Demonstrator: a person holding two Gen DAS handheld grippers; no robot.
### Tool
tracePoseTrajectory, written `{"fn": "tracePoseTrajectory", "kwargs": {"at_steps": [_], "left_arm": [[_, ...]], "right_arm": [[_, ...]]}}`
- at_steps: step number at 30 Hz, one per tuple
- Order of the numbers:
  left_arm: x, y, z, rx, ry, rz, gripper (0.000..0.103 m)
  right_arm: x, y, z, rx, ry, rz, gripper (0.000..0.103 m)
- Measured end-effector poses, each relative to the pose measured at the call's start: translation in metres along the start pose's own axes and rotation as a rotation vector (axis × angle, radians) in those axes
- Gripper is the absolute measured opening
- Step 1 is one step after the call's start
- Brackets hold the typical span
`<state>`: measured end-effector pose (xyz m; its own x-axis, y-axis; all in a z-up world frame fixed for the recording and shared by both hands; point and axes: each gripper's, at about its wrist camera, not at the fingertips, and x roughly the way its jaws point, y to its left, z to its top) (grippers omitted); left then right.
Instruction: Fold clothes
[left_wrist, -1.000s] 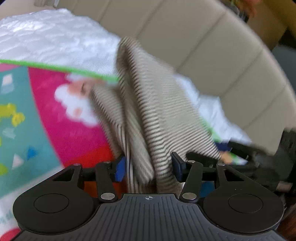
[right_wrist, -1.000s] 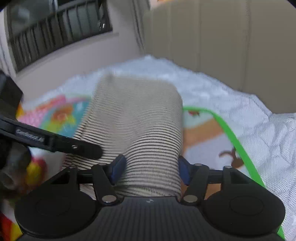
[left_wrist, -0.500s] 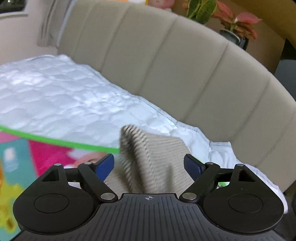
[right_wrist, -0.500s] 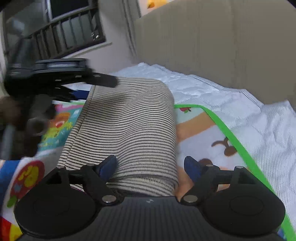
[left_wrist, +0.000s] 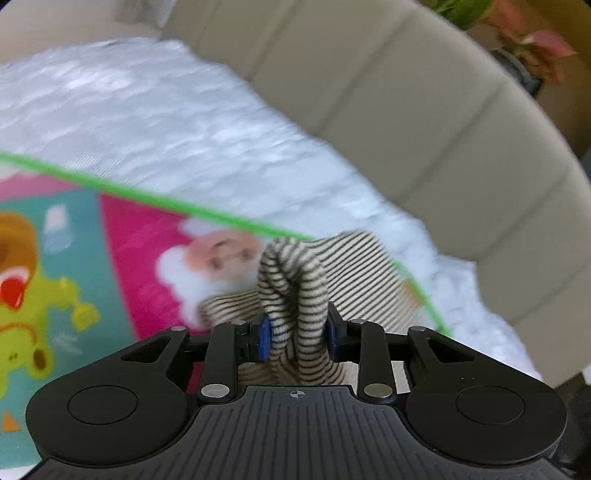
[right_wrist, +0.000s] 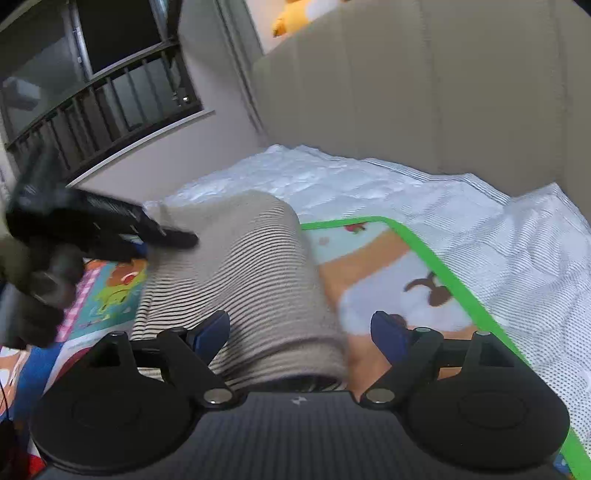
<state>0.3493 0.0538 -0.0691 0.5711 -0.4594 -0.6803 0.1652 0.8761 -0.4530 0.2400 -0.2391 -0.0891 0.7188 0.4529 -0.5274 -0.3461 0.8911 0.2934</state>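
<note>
A beige garment with thin dark stripes (left_wrist: 295, 280) lies folded on a colourful play mat (left_wrist: 129, 240). My left gripper (left_wrist: 297, 332) has a bunched fold of it between its blue pads; the jaws are closing and both pads press the cloth. In the right wrist view the same garment (right_wrist: 251, 266) stretches away as a long folded strip. My right gripper (right_wrist: 301, 328) stands over its near end with the jaws opening wide; the cloth lies between them, and the right pad is clear of it. The left gripper's black finger (right_wrist: 173, 238) reaches the strip's far left corner.
The green-edged mat (right_wrist: 388, 258) lies on a white quilted bed cover (right_wrist: 498, 240). A beige padded headboard (left_wrist: 406, 110) curves behind the bed. A barred window (right_wrist: 110, 92) is at the far left, a potted plant (left_wrist: 535, 48) behind the headboard.
My left gripper opened wide, shifted, then closed on a bunched fold of the striped garment. My right jaws spread wider, off the garment's near end.
</note>
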Motion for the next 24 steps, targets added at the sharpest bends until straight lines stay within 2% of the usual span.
{"fn": "tracePoseTrajectory", "kwargs": {"at_steps": [1,4,5,7,9,14,15,16,18,19,24], "left_arm": [[0.0,0.003,-0.002,0.012,-0.015,0.015,0.049],[-0.01,-0.001,-0.005,0.031,-0.036,0.052,0.066],[-0.015,-0.003,-0.007,0.03,-0.036,0.061,0.066],[-0.023,-0.007,-0.011,0.032,-0.025,0.081,0.077],[-0.028,-0.009,-0.018,0.035,-0.007,0.089,0.081],[-0.023,-0.011,-0.038,-0.007,0.102,0.005,0.08],[-0.021,-0.011,-0.041,-0.012,0.119,-0.019,0.078],[-0.019,-0.011,-0.044,-0.013,0.129,-0.038,0.071],[-0.016,-0.012,-0.046,0.011,0.126,-0.058,0.063],[-0.014,-0.012,-0.044,0.028,0.119,-0.061,0.06],[-0.004,-0.012,-0.029,0.111,0.062,-0.043,0.06]], "right_arm": [[0.003,0.002,0.0,-0.003,0.01,-0.001,0.09],[0.011,0.007,-0.002,-0.015,0.036,-0.014,0.09],[0.01,0.008,-0.002,-0.022,0.034,-0.01,0.09],[0.006,0.007,0.002,-0.029,0.018,-0.006,0.09],[-0.002,0.002,0.01,-0.014,-0.021,-0.013,0.09],[0.004,-0.015,0.015,0.094,0.001,-0.002,0.089],[0.008,-0.015,0.013,0.093,0.019,-0.007,0.082],[0.013,-0.015,0.009,0.09,0.037,-0.006,0.073],[0.018,-0.012,0.004,0.102,0.059,0.026,0.063],[0.02,-0.009,0.004,0.095,0.058,0.03,0.062],[0.033,0.011,0.011,0.053,0.038,0.003,0.061]]}}
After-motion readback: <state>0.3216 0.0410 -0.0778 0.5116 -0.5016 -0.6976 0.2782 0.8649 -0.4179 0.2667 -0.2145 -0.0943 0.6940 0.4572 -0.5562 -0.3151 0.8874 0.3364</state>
